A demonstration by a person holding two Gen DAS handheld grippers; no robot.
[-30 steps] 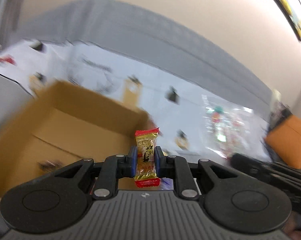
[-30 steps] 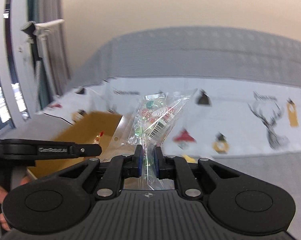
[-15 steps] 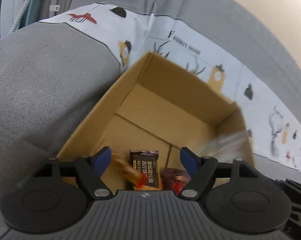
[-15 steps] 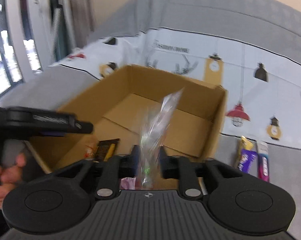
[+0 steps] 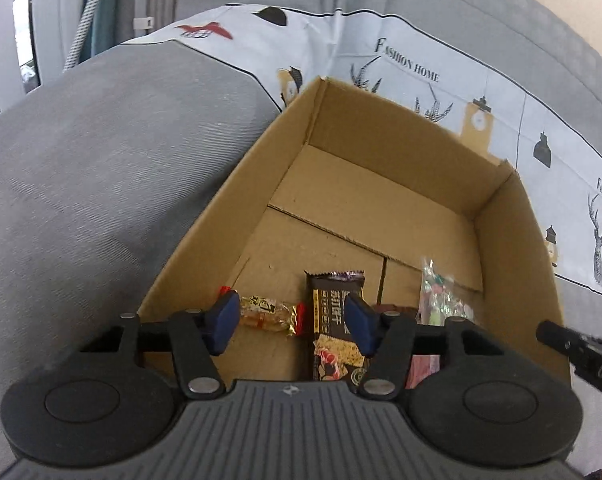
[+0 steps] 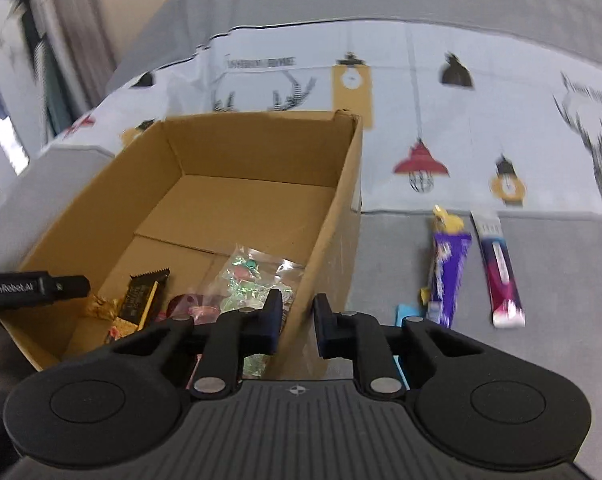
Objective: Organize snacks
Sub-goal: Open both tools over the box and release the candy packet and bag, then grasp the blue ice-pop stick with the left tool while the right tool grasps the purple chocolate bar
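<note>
An open cardboard box (image 5: 381, 132) (image 6: 333, 216) sits on a grey sofa. Inside lie a gold-and-red candy (image 5: 267, 314), a dark snack bar (image 5: 333, 308) (image 6: 143, 300) and a clear bag of sweets (image 5: 437, 296) (image 6: 253, 276). My left gripper (image 5: 291, 322) is open and empty above the box's near end. My right gripper (image 6: 297, 322) is open and empty over the box's right wall. A purple snack bar (image 6: 447, 272) and a red-purple stick pack (image 6: 499, 268) lie on the cushion right of the box.
A white printed cloth (image 5: 421, 68) (image 6: 461, 120) covers the sofa behind the box. A blue packet (image 6: 405, 314) lies partly hidden by my right gripper. The left gripper's side shows at the left edge of the right wrist view (image 6: 33, 290).
My left gripper opened and dropped the gold candy into the box. My right gripper opened and released the clear bag of sweets into the box, then shifted right.
</note>
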